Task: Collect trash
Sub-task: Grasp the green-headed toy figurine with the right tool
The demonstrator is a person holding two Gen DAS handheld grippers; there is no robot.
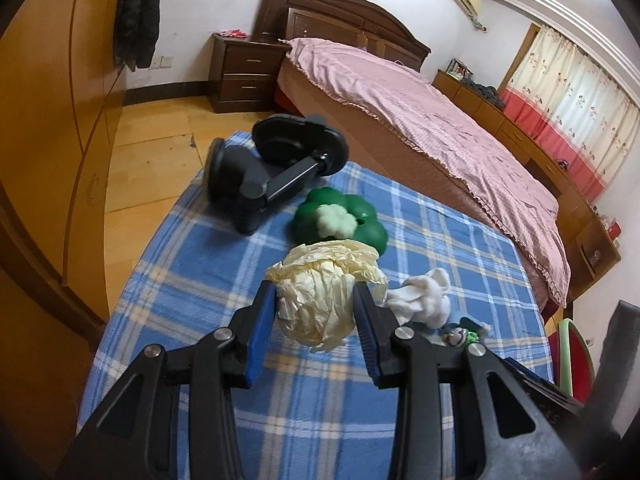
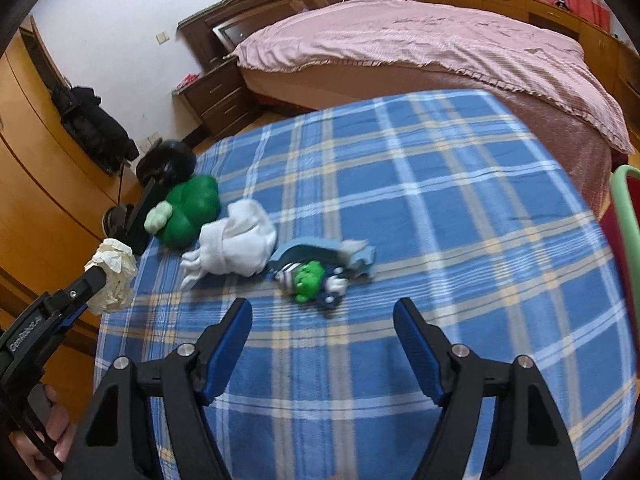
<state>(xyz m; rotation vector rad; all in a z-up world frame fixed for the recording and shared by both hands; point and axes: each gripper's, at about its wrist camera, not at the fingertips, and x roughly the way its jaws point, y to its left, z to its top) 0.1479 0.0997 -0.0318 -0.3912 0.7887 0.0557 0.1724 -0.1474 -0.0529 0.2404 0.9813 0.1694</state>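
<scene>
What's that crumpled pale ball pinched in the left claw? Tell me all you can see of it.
The crumpled paper ball looks like thin cream-yellow tissue or wrapping paper, wadded into a rough, wrinkled lump with loose frilly edges at its far side. The left gripper pinches it between its two blue-padded fingers. In the right wrist view it appears held at the edge of the blue plaid cloth; whether it touches the cloth is unclear.

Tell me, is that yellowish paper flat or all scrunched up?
Scrunched up. The yellowish paper is a wrinkled ball pinched in the left gripper, off the blue plaid cloth.

Small green figurine (image 2: pixel 308 278) motion-blurred.
</scene>
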